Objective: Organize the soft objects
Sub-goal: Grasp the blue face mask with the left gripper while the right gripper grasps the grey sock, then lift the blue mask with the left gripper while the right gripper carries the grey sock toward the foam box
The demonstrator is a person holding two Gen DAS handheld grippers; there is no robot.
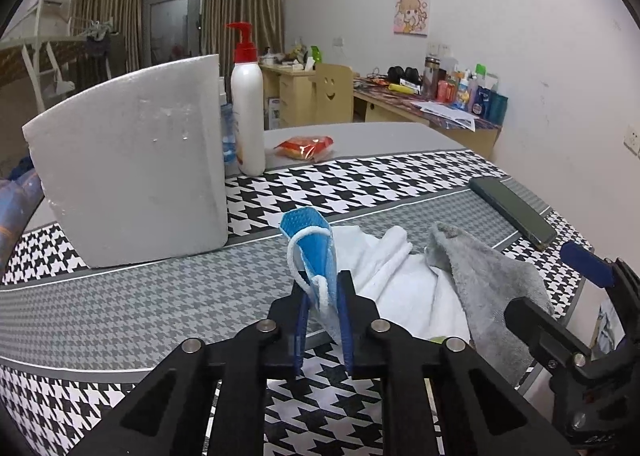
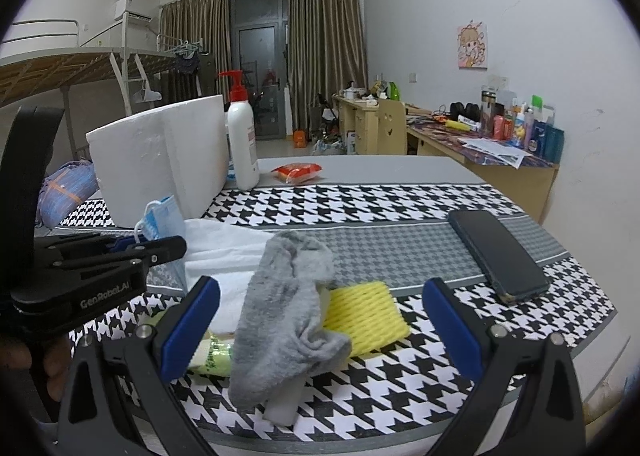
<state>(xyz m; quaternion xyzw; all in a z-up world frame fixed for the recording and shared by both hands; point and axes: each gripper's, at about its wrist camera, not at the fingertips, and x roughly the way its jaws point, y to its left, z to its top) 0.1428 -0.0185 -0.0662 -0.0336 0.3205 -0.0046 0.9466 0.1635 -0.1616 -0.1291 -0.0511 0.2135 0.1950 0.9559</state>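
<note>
My left gripper [image 1: 323,288] is shut on a blue face mask [image 1: 310,244] with white ear loops, and holds it upright above the houndstooth tablecloth [image 1: 140,308]. The right wrist view shows that left gripper [image 2: 170,248] and the face mask [image 2: 164,215] at the left. A white towel [image 1: 392,272] and a crumpled grey cloth [image 1: 480,276] lie just right of it. My right gripper [image 2: 320,296] stands open, wide around the grey cloth [image 2: 288,308], and its pads do not touch the cloth. A yellow foam net [image 2: 364,316] lies beside the cloth. The white towel [image 2: 224,244] is behind it.
A white foam box [image 1: 132,163] stands at the left with a red-capped lotion bottle [image 1: 248,107] and a red snack pack [image 1: 304,147] behind. A dark phone [image 2: 496,256] lies at the right. A green-white packet [image 2: 212,356] and a white block [image 2: 282,404] poke out under the grey cloth.
</note>
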